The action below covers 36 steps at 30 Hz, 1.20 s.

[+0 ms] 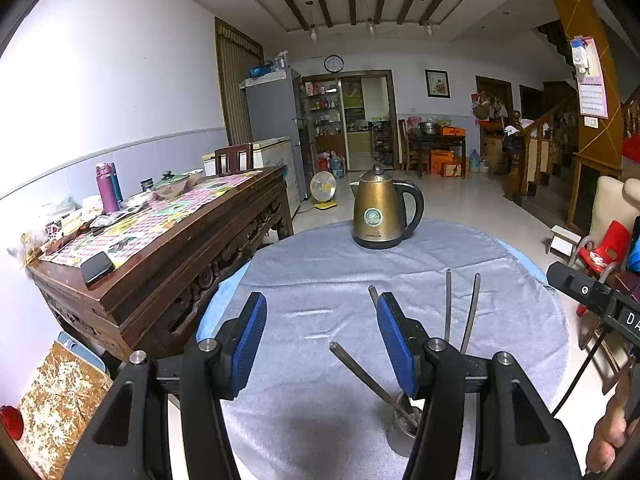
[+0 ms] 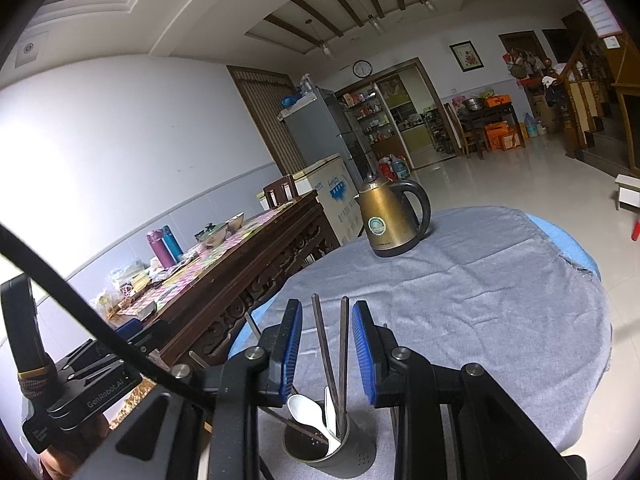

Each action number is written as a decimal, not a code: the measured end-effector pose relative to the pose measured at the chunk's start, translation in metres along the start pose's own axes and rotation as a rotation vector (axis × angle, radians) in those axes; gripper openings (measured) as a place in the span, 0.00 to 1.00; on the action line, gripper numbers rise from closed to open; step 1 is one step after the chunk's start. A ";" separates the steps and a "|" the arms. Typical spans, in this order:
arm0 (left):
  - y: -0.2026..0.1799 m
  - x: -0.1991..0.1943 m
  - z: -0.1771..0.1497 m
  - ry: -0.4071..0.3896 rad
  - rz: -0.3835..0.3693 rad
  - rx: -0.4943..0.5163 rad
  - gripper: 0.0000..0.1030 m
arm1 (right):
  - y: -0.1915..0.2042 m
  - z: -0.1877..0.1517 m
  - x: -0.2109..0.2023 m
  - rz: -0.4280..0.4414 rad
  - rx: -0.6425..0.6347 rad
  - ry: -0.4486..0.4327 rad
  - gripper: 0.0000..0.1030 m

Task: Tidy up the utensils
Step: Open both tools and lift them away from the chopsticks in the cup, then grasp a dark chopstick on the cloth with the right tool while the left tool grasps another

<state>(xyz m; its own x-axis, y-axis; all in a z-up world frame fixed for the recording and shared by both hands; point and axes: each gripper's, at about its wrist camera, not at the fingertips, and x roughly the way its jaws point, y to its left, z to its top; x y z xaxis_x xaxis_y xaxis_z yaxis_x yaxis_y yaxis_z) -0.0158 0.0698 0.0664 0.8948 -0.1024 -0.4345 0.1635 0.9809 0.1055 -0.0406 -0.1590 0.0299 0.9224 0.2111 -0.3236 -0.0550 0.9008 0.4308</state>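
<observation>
Our right hand-held gripper [image 2: 326, 350] hangs spread around two chopsticks [image 2: 334, 356] standing in the holder [image 2: 330, 454] just below it. We lift straight up, clearing the spoon [image 2: 306, 410]. Our left hand-held gripper [image 1: 320, 344] hangs spread, empty, beside the holder.

Open living and dining room seen, white walls over a pale tiled floor [image 1: 460, 196].

A carved dark wooden table [image 1: 160, 264] is set along the left wall, a grey fridge [image 1: 272, 108] and white chest freezer [image 1: 272, 152] behind it. A round clock [image 1: 333, 63] is hung above the far doorway. A beamed ceiling recess [image 1: 360, 0] is lit overhead; a wooden staircase [image 1: 548, 132] is placed far right.
</observation>
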 end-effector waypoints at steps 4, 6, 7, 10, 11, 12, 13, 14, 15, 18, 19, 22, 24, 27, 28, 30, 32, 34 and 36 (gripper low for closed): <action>0.003 0.001 -0.002 0.001 0.008 -0.001 0.57 | -0.001 -0.001 0.003 -0.004 0.000 0.007 0.27; 0.004 0.002 -0.002 0.001 0.010 -0.004 0.57 | 0.000 -0.001 0.005 -0.003 0.002 0.012 0.27; 0.006 0.003 -0.003 0.002 0.012 -0.005 0.57 | 0.001 -0.002 0.005 -0.005 0.001 0.012 0.27; 0.009 0.006 -0.003 0.005 0.017 -0.010 0.57 | 0.002 -0.001 0.008 -0.008 -0.001 0.018 0.27; 0.011 0.008 -0.003 0.007 0.019 -0.012 0.57 | 0.002 -0.001 0.009 -0.010 0.000 0.020 0.27; 0.012 0.009 -0.004 0.008 0.022 -0.013 0.57 | 0.002 -0.002 0.010 -0.010 0.000 0.022 0.27; 0.013 0.010 -0.004 0.008 0.025 -0.014 0.57 | 0.002 -0.002 0.012 -0.011 0.000 0.026 0.27; 0.014 0.011 -0.005 0.009 0.029 -0.015 0.57 | 0.001 -0.003 0.014 -0.013 0.000 0.029 0.27; 0.015 0.012 -0.005 0.008 0.033 -0.016 0.57 | 0.001 -0.004 0.015 -0.015 0.000 0.032 0.27; 0.019 0.015 -0.006 0.011 0.044 -0.018 0.57 | -0.001 -0.005 0.020 -0.020 0.003 0.043 0.27; 0.022 0.016 -0.007 0.012 0.049 -0.018 0.57 | -0.002 -0.005 0.022 -0.023 0.005 0.045 0.27; 0.032 0.017 -0.007 0.007 0.070 -0.021 0.58 | -0.006 -0.006 0.028 -0.028 0.015 0.058 0.27; 0.047 0.018 -0.007 0.000 0.097 -0.040 0.59 | -0.011 -0.007 0.034 -0.041 0.019 0.069 0.27; 0.076 0.026 -0.009 0.003 0.146 -0.080 0.60 | -0.022 -0.009 0.043 -0.059 0.030 0.092 0.27; 0.085 0.030 -0.010 0.008 0.163 -0.091 0.61 | -0.026 -0.010 0.047 -0.065 0.037 0.099 0.27; 0.105 0.047 -0.016 0.037 0.201 -0.113 0.61 | -0.038 -0.011 0.058 -0.076 0.059 0.129 0.27; 0.118 0.067 -0.022 0.083 0.226 -0.129 0.61 | -0.048 -0.014 0.070 -0.086 0.075 0.155 0.27; 0.127 0.091 -0.032 0.143 0.223 -0.150 0.61 | -0.059 -0.017 0.087 -0.092 0.090 0.190 0.27; 0.133 0.114 -0.042 0.203 0.211 -0.165 0.61 | -0.071 -0.022 0.108 -0.090 0.106 0.237 0.27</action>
<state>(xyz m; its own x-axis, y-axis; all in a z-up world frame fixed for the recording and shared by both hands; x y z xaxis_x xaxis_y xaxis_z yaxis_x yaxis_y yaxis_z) 0.0906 0.1958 -0.0071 0.7983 0.1246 -0.5892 -0.1007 0.9922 0.0734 0.0547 -0.1919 -0.0540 0.8057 0.2266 -0.5473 0.0748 0.8776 0.4736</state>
